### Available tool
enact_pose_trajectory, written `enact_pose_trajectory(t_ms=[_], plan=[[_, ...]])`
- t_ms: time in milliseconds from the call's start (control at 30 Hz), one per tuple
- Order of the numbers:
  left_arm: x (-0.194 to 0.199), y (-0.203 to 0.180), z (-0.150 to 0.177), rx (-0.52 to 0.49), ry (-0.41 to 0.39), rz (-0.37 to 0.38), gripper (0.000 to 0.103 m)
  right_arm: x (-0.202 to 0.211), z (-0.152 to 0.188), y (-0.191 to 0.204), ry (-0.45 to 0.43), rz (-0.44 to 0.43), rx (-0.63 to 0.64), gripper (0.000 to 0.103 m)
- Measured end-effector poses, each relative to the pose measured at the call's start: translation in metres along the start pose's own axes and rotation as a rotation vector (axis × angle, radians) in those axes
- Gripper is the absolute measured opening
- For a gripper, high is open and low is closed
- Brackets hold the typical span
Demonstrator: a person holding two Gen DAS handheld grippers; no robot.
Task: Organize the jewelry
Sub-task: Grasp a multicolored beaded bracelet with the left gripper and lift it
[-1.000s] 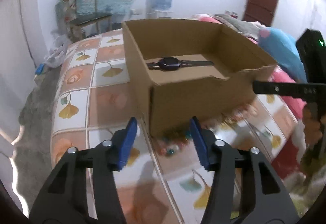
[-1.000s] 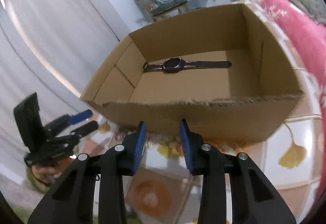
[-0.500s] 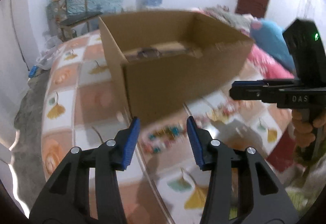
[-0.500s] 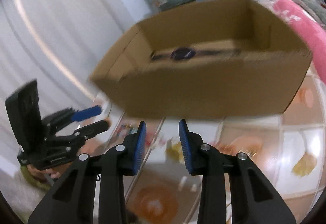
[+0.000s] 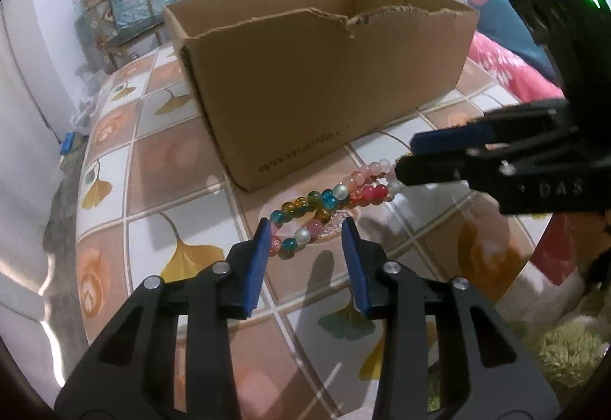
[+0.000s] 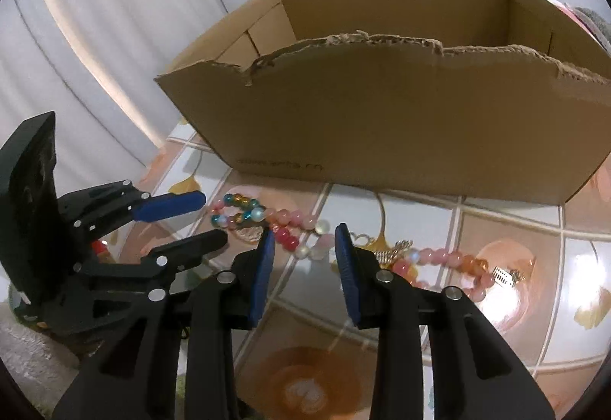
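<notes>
A colourful bead bracelet lies on the tiled table in front of an open cardboard box. My left gripper is open with its blue fingertips astride the bracelet's near end. My right gripper is open and low over the bracelet's pink and white beads; in the left wrist view its tips sit at the bracelet's far end. A second pink and orange bead string lies to the right. The box's inside is hidden.
The box stands close behind the beads. Small metal jewelry pieces lie by the second string. The table has a floral tile pattern. A pink blanket lies beyond the box at the right.
Both grippers have dropped low and moved in toward the beads in front of the box. The watch seen inside the box earlier is now hidden behind its front wall.
</notes>
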State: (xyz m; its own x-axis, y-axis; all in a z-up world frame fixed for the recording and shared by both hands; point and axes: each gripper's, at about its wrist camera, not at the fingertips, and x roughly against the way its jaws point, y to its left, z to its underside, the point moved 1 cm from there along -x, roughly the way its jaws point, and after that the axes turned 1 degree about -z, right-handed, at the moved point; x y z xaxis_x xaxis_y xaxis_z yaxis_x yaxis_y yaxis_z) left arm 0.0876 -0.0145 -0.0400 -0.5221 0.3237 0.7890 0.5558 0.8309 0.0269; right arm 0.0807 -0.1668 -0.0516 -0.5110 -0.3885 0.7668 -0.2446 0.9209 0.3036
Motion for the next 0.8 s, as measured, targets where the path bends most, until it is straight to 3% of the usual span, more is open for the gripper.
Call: enact_pose_trajectory(t_ms=[300, 633, 800], plan=[[-0.007, 0.001, -0.004, -0.043, 0.019, 0.018, 0.031, -0.015, -0.008, -0.002, 0.062, 0.048, 0.056, 0.017], [-0.016, 0.000, -0.011, -0.096, 0.045, 0.018, 0.029, -0.031, -0.018, 0.008, 0.148, 0.055, 0.181, 0.014], [-0.021, 0.001, -0.011, -0.092, 0.040, 0.024, 0.021, -0.035, -0.018, 0.015, 0.155, 0.075, 0.237, 0.011]])
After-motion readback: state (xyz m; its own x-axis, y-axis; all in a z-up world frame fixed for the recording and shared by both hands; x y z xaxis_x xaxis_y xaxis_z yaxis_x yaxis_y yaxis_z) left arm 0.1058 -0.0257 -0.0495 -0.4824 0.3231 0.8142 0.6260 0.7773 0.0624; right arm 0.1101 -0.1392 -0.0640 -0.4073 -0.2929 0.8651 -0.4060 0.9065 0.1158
